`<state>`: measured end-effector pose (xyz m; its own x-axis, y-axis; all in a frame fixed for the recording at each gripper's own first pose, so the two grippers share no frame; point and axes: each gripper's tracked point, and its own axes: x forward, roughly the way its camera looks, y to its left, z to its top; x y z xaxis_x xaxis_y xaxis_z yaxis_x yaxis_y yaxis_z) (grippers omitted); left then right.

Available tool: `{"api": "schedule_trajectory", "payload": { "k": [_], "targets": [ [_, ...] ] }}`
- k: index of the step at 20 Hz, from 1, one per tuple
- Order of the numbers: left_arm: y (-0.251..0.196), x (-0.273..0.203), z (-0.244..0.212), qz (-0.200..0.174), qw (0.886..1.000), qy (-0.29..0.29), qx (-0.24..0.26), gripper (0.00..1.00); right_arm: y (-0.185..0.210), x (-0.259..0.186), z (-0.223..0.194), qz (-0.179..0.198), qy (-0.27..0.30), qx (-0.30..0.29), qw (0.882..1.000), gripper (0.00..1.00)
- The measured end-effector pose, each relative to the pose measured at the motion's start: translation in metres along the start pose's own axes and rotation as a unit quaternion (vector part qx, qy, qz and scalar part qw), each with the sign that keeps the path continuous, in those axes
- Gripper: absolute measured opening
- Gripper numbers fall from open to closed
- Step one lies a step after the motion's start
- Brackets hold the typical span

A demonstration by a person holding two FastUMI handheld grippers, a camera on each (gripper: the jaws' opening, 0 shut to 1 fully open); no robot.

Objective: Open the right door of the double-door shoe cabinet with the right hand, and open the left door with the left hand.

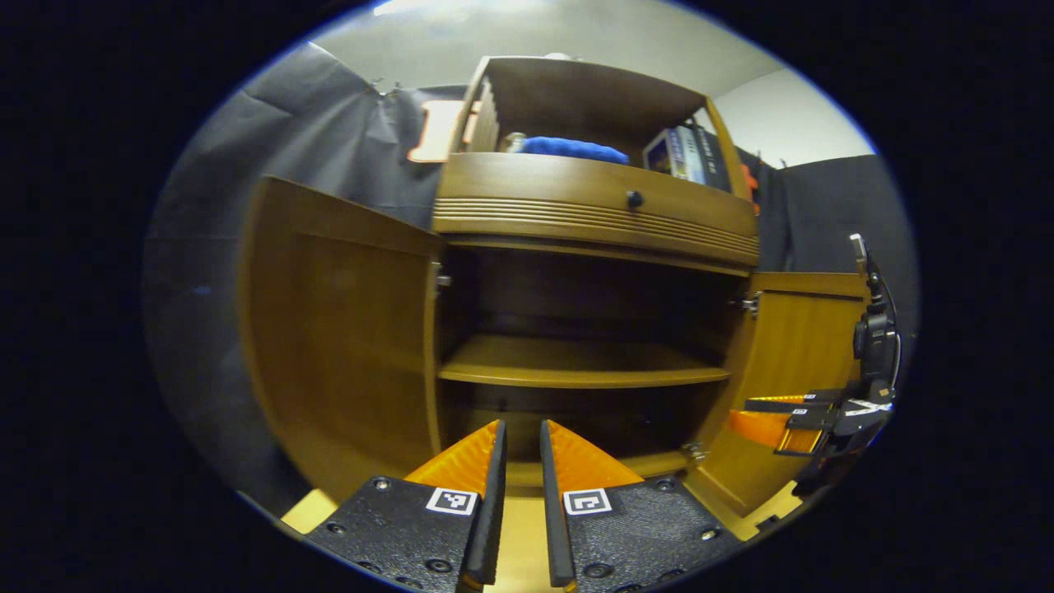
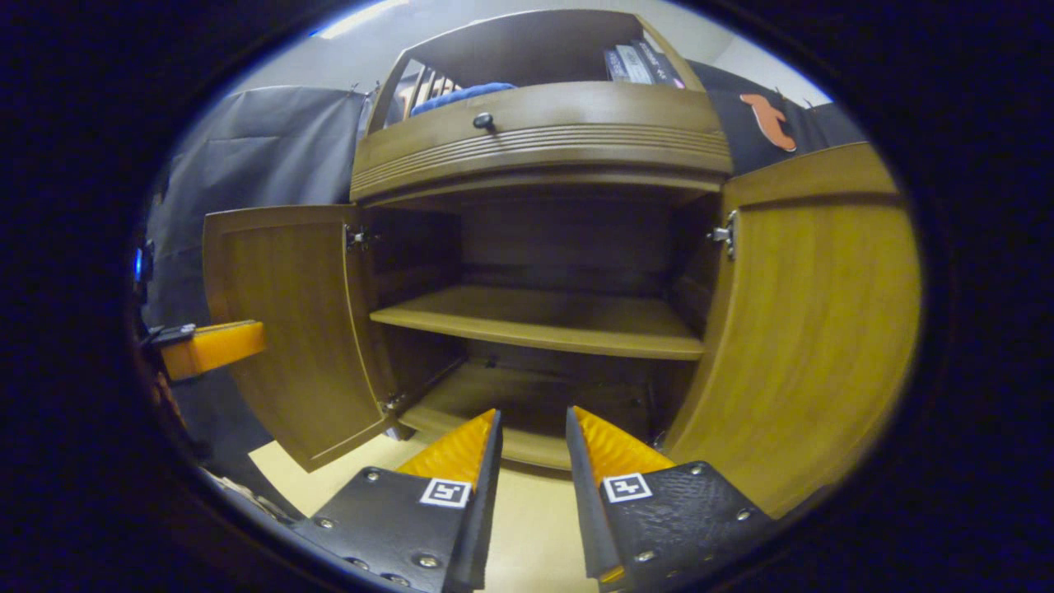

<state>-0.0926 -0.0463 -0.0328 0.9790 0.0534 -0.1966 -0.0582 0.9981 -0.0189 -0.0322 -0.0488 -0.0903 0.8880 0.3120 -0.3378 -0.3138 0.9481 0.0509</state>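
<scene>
Looking along the left gripper (image 1: 523, 432), whose fingers stand a narrow gap apart holding nothing, the left gripper view shows the shoe cabinet (image 1: 593, 206) straight ahead with its left door (image 1: 338, 329) swung wide to the left and the right gripper (image 1: 782, 416) off beside the right door (image 1: 803, 371). The right gripper view shows the right gripper (image 2: 531, 424) likewise slightly parted and empty, facing the bare middle shelf (image 2: 543, 321), the right door (image 2: 811, 329) open on its right, the left door (image 2: 284, 321) open and well apart. Both doors look fully open, with nothing standing between grippers and cabinet.
</scene>
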Motion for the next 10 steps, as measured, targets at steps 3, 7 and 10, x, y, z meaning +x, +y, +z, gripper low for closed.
{"api": "schedule_trajectory", "payload": {
  "k": [3, 7, 10],
  "targets": [
    [-0.049, 0.025, -0.003, -0.065, 0.998, 0.006, 0.002, 0.17, -0.001, -0.015, 0.008, -0.025, -0.020, 0.028, 0.999, 0.44],
    [-0.098, 0.048, 0.003, -0.134, 0.991, -0.008, 0.017, 0.80, -0.004, -0.037, 0.005, -0.052, -0.034, 0.062, 0.996, 0.91],
    [-0.122, 0.056, 0.009, -0.168, 0.985, -0.019, 0.024, 0.96, -0.015, -0.049, 0.006, -0.079, -0.042, 0.057, 0.994, 0.99]
  ]
}}
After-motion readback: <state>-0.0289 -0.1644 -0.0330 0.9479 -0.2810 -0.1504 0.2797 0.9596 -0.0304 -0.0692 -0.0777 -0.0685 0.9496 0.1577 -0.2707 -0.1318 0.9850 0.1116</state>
